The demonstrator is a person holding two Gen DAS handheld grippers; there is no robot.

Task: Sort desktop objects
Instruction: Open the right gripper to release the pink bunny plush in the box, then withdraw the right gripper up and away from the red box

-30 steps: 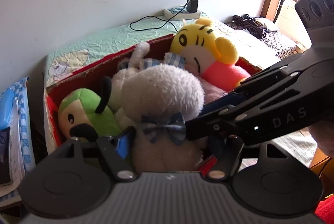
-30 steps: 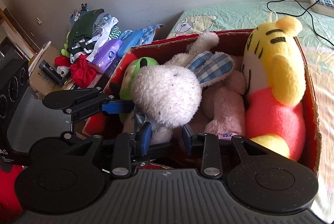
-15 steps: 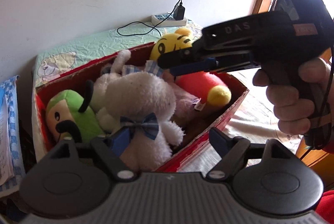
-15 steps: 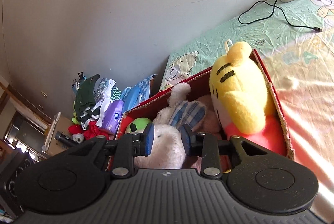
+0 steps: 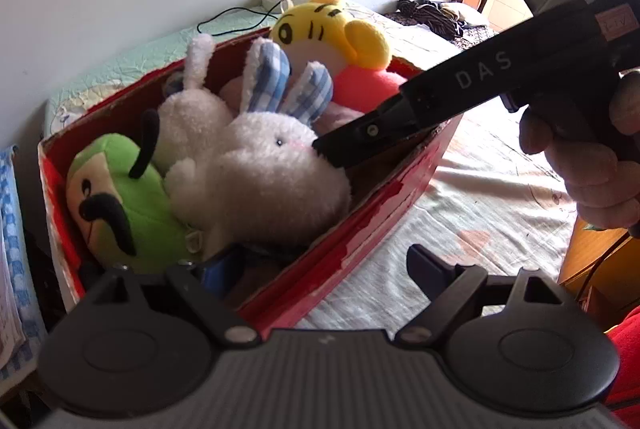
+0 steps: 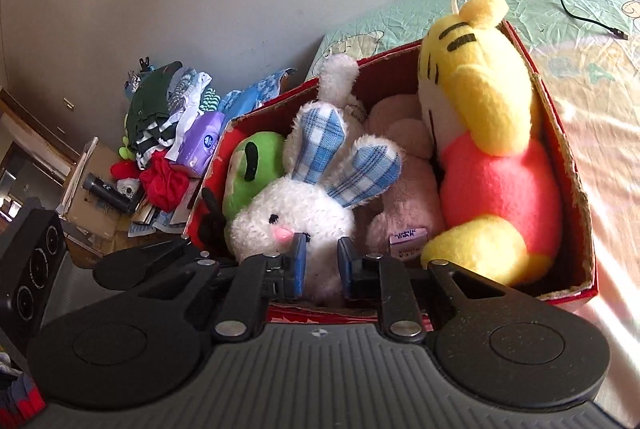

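1. White rabbit plush [image 6: 296, 213]: now lying face-up in the red box [image 6: 576, 189], earlier upright.
2. Right gripper [image 6: 322, 263]: back down from its lift, pinching the rabbit's chin fur.
3. Left gripper [image 5: 320, 269]: spread wide, empty, straddling the box's near wall.
4. Status: rabbit being seated among the boxed toys.

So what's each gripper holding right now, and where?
The right gripper pinches the white rabbit low on its face, beside the nose. The left gripper holds nothing.

Bright window glare, sunlit bedsheet, fisheye-warped edges
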